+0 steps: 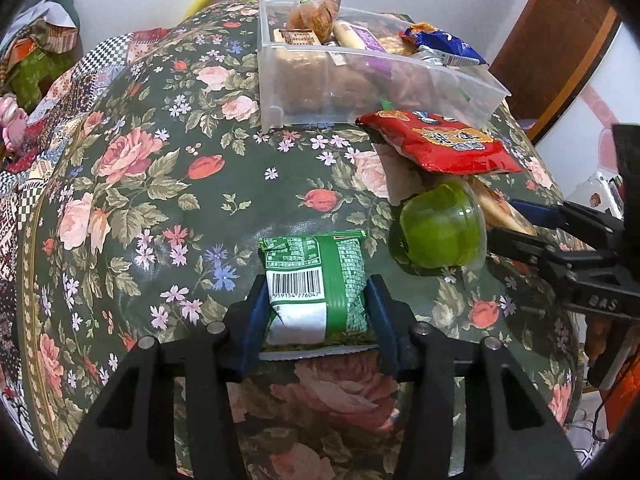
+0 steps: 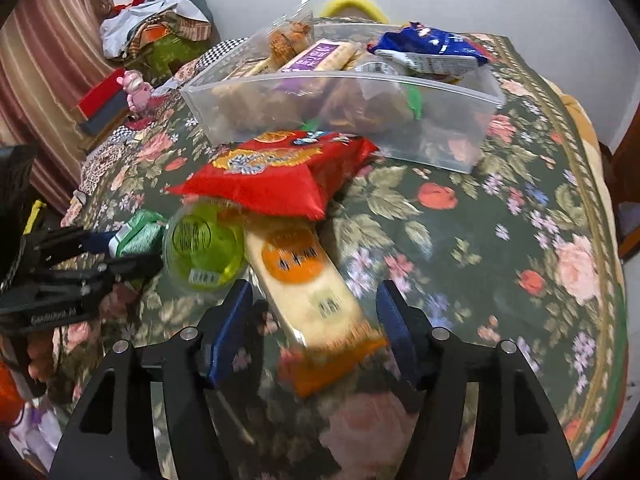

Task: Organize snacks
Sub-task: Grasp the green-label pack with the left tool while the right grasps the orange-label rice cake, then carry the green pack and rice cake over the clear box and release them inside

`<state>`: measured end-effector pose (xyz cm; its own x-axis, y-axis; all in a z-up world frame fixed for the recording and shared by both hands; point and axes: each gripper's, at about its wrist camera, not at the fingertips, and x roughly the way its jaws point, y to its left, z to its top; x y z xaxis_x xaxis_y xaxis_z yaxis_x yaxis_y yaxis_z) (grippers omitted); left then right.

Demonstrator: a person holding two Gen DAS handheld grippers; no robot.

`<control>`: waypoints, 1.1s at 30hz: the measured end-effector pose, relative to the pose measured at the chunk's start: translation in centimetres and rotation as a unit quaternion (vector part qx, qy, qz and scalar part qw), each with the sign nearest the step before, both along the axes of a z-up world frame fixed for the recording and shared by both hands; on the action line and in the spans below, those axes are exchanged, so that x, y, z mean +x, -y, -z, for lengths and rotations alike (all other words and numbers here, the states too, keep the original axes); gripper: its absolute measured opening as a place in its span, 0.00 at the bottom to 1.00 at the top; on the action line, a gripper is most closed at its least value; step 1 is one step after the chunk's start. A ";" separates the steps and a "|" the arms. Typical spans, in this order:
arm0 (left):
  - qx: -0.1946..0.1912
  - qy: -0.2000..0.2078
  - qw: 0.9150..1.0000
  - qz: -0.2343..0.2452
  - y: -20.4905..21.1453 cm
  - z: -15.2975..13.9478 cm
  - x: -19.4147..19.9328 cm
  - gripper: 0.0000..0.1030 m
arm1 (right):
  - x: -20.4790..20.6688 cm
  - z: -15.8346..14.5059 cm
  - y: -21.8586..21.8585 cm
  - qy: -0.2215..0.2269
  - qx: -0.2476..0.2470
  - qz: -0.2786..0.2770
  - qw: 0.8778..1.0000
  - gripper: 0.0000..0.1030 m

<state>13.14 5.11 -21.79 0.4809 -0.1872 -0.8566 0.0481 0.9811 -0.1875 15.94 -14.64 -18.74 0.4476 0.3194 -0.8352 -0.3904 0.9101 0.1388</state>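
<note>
A small green foil snack packet [image 1: 316, 280] is seen clamped between the blue pads of the left gripper [image 1: 316, 312], its jaws narrowed onto the packet's sides where it lies on the floral-clothed table [image 1: 168, 168]. The right gripper [image 2: 316, 320] is held with jaws partly open, astride the near end of a long cream-and-orange biscuit pack [image 2: 312, 288] without pressing it. A green jelly cup [image 2: 204, 244] and a red crisp bag [image 2: 276, 176] are piled just beside these, and a clear plastic bin [image 2: 440, 92], already loaded with snacks, is set at the far side. A pick-up step is judged to be in hand; next, the green packet would need lifting clear and carrying to the bin.
</note>
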 end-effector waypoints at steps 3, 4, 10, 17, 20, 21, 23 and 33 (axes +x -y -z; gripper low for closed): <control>0.002 0.003 1.000 0.000 0.0 0.0 0.0 0.44 | 0.1 0.1 -0.7 0.005 -0.006 -0.007 1.000 0.58; 0.002 0.003 1.000 -0.001 -0.1 0.0 0.0 0.44 | 0.1 0.1 -0.8 0.010 -0.009 -0.009 1.000 0.51; 0.001 0.010 1.000 -0.010 -0.3 -0.5 0.2 0.40 | -0.4 -0.3 0.3 0.015 0.003 -0.006 1.000 0.32; 0.003 0.037 0.999 -0.013 -0.3 -2.3 0.2 0.39 | -1.1 -1.5 3.2 0.032 -0.010 0.031 0.999 0.30; 0.003 0.055 0.998 -0.013 -0.2 -3.6 0.3 0.39 | -1.0 -2.3 4.3 0.044 -0.015 0.051 0.998 0.30; 0.003 0.061 0.998 -0.012 -0.2 -4.1 0.4 0.39 | -0.9 -2.7 4.6 0.049 -0.012 0.058 0.997 0.30; 0.002 0.073 0.997 -0.012 -0.1 -5.0 0.7 0.39 | -0.9 -3.9 5.2 0.063 0.000 0.071 0.995 0.30; 0.005 0.120 0.993 -0.012 0.1 -8.8 3.4 0.39 | 1.2 -9.0 3.9 0.138 0.031 0.071 0.987 0.30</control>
<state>16.50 4.97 -12.94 0.6763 -0.1657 -0.7178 0.0668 0.9842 -0.1642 17.13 -18.52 -9.74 0.6997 0.2833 -0.6559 -0.2893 0.9517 0.1025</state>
